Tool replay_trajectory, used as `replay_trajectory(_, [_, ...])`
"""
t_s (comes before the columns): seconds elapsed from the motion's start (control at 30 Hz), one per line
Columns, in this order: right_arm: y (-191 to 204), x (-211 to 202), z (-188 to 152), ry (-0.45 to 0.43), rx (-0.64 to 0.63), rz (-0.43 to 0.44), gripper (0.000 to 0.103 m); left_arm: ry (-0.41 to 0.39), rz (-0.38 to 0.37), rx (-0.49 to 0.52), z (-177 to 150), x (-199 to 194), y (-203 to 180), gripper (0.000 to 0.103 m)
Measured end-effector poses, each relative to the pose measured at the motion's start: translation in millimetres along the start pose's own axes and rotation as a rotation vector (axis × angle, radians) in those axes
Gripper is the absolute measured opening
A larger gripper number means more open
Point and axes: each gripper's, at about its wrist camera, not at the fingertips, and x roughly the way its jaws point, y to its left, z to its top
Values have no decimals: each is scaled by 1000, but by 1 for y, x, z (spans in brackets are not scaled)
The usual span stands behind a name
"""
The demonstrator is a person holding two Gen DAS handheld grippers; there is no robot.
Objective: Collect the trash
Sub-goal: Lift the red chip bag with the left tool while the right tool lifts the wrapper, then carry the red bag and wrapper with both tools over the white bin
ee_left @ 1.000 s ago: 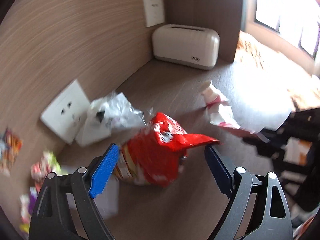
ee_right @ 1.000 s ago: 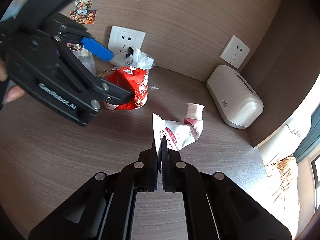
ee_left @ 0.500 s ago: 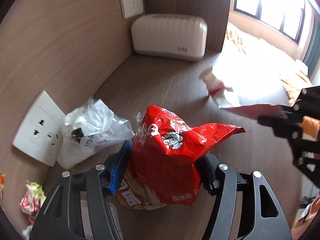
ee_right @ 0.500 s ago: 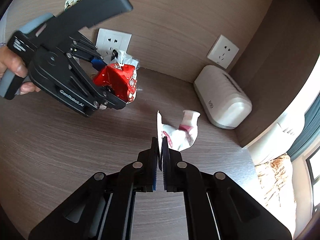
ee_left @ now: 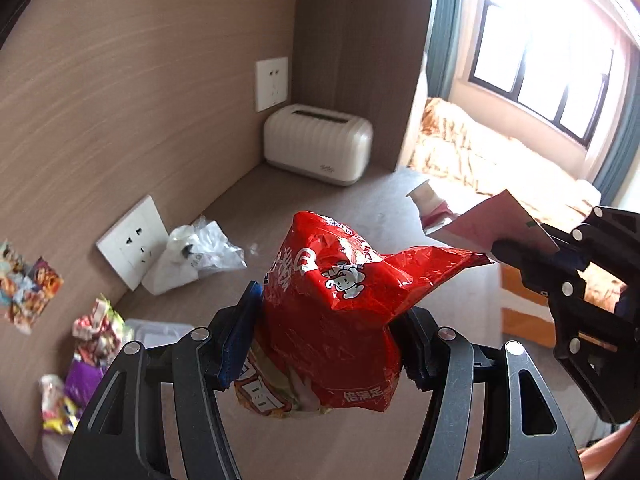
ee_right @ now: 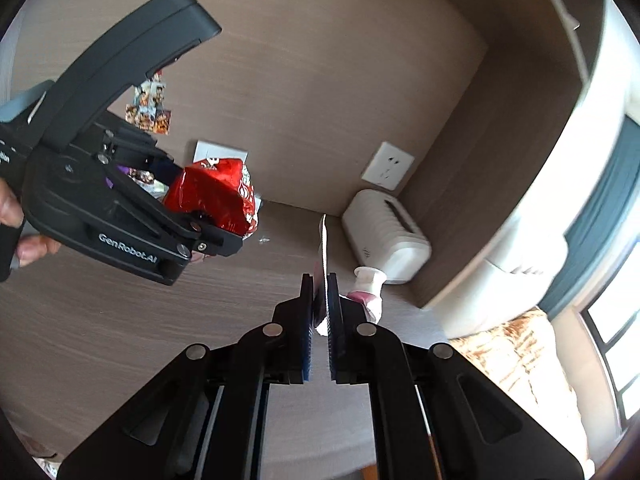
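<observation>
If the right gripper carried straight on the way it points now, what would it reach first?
Probably the white tissue box against the back wall. The right gripper, shut on a pink-and-white wrapper, points roughly at it; depth is hard to judge in this fisheye view.

The right gripper (ee_right: pixel 320 300) pinches a thin white wrapper (ee_right: pixel 324 240) edge-on above the wood-grain desk (ee_right: pixel 120 340), while the left gripper (ee_right: pixel 208 216) — a hand (ee_right: pixel 16 224) on its handle — clamps a red snack bag (ee_right: pixel 216 196) near the white ribbed box (ee_right: pixel 384 232).

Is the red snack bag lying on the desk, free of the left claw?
No: the red snack bag is clamped in the left claw, raised off the desk.
</observation>
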Motion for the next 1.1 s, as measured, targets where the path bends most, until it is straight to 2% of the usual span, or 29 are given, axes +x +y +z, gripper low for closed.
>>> replay_trajectory(0.23, [19,-61,-14,34,56,-118,7,-26,-62,57,-17,-33,-38,61])
replay_trajectory(0.5, [18,-107,-50,112,179,-197,7,-4,-154,140,-37,-37,-97,61])
replay_trajectory(0.67, [-2,-131,-79,149,320,-192,7,18,-214,179,-49,-32,-143,61])
replay_trajectory(0.83, [-20,-144,-117,176,425,-172,7,47,-238,218,-64,-20,-193,61])
replay_trajectory(1.03, [-47,-157,-178,200,537,-98,7,104,-223,229,-91,7,-248,61])
replay_trajectory(1.1, [-58,-157,-202,217,568,-69,7,124,-251,209,-103,18,-261,61])
